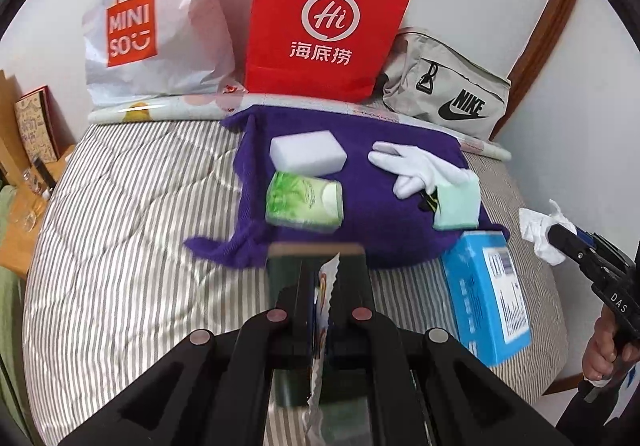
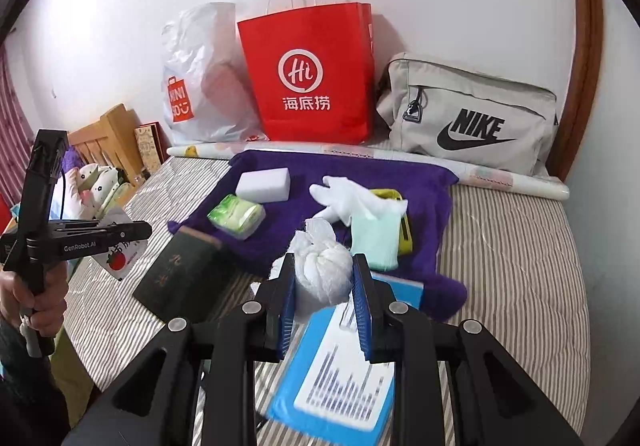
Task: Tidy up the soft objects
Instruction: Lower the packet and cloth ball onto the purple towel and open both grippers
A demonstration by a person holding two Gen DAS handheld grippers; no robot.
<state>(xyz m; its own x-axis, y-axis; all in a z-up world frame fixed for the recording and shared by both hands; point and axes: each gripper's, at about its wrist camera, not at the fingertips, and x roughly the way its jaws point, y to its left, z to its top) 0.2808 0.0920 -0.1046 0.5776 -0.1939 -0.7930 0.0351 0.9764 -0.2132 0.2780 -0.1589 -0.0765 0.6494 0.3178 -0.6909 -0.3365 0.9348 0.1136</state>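
left gripper (image 1: 326, 286) clamps a flat white sachet (image 1: 323, 310); right gripper (image 2: 324, 282) clamps a white crumpled cloth bundle (image 2: 324, 266). both hover near the purple towel (image 1: 360, 181), where sponge (image 1: 307, 149), tissue pack (image 1: 304, 203) and glove (image 1: 416, 165) already lie. placement remains.

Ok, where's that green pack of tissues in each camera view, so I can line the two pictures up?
Left wrist view: the green tissue pack lies centre frame on the purple towel, just below the white sponge.
Right wrist view: the pack lies left of centre, again below the sponge.
Shared landmark: the red paper bag against the wall.
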